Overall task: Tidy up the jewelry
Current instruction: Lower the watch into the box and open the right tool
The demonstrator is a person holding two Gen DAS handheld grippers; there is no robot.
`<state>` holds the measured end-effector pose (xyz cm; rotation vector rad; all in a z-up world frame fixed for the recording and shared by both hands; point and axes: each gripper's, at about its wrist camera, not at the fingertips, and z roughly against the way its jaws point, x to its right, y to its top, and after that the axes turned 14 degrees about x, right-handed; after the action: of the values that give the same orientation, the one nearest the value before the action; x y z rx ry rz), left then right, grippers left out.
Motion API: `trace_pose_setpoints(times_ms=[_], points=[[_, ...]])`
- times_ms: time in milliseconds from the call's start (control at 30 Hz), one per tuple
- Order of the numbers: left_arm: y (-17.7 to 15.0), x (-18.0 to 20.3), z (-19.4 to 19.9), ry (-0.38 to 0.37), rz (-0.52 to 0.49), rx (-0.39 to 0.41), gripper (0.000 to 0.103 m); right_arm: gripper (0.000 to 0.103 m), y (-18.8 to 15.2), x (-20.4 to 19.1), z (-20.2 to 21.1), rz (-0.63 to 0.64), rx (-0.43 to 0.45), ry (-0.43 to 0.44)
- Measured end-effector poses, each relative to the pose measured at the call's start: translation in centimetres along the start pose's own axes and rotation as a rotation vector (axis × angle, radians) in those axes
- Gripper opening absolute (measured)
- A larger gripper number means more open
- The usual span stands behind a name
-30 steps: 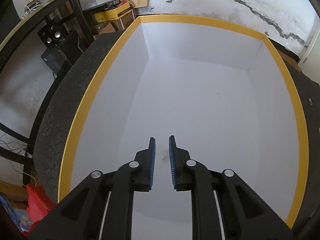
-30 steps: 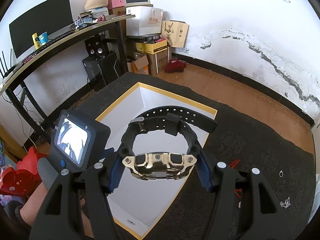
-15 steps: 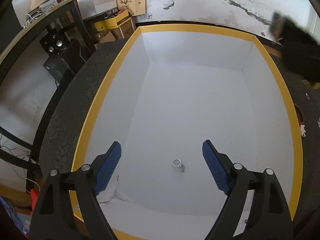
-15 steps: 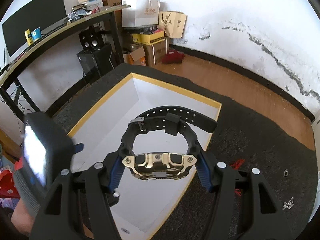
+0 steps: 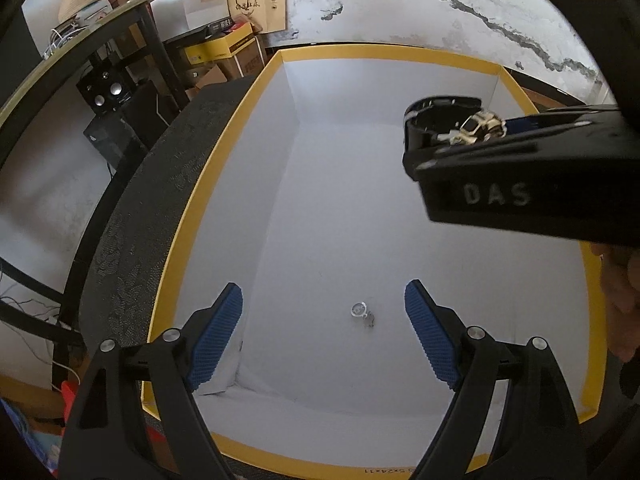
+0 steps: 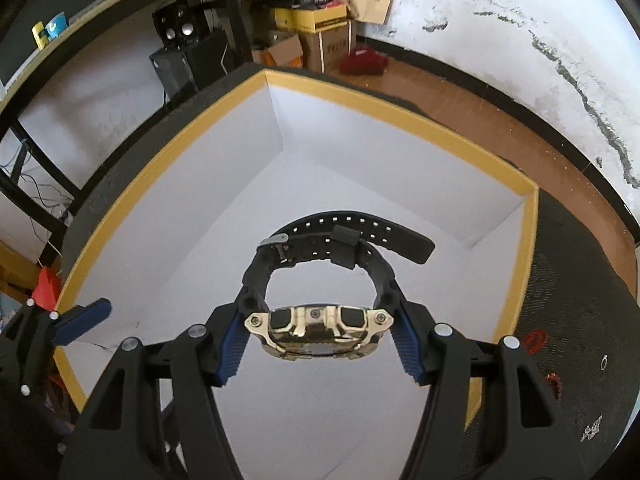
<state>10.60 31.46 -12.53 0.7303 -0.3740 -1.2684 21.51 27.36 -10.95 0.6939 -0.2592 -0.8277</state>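
Observation:
A white box with a yellow rim [image 5: 192, 208] [image 6: 400, 116] lies on a black mat. My left gripper [image 5: 324, 320] stands open over the box's near end, nothing between its blue pads [image 5: 218, 332]. A small silver ring-like piece [image 5: 362, 312] lies on the box floor just beyond them. My right gripper [image 6: 318, 344] is shut on a black-strapped watch with a gold case [image 6: 320, 328], held above the box interior. In the left wrist view the watch [image 5: 448, 120] and right gripper body [image 5: 520, 184] hang over the box's right side.
On the black mat [image 6: 580, 280] right of the box lie a small ring [image 6: 604, 362], red pieces [image 6: 536, 338] and a silver piece [image 6: 592, 430]. A hand [image 5: 620, 300] holds the right gripper. A desk, speakers [image 6: 176, 32] and cardboard boxes stand behind.
My left jaws went from nearly shut to wide open, leaving the small silver piece on the box floor. The right gripper came down over the box with the watch and entered the left wrist view.

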Motion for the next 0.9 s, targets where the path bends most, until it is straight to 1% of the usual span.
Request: trace_pose_setpoints(times_ms=[133, 467, 700, 733, 767, 833, 900], points=[[-0.1, -0.2, 0.1, -0.001, 0.006, 0.002, 0.081, 0.061, -0.2, -0.3, -0.9, 0.005, -0.033, 0.000], [-0.2, -0.3, 0.3, -0.007, 0.017, 0.006, 0.082, 0.062, 0.0, -0.8, -1.5, 0.016, -0.037, -0.015], [-0.2, -0.4, 0.4, -0.009, 0.015, 0.010, 0.082, 0.062, -0.2, -0.3, -1.4, -0.001, -0.035, 0.002], [-0.2, -0.4, 0.4, -0.009, 0.015, 0.011, 0.082, 0.065, -0.2, -0.1, -1.3, -0.007, -0.035, 0.004], [-0.2, -0.3, 0.4, -0.010, 0.014, 0.012, 0.082, 0.071, -0.2, 0.1, -1.2, -0.009, -0.031, 0.006], [-0.3, -0.3, 0.6, -0.012, 0.011, 0.014, 0.082, 0.094, 0.0, 0.1, -0.7, -0.007, -0.003, 0.011], [-0.3, 0.0, 0.9, -0.015, 0.006, 0.019, 0.082, 0.096, 0.2, -0.1, -0.1, -0.007, 0.024, 0.013]])
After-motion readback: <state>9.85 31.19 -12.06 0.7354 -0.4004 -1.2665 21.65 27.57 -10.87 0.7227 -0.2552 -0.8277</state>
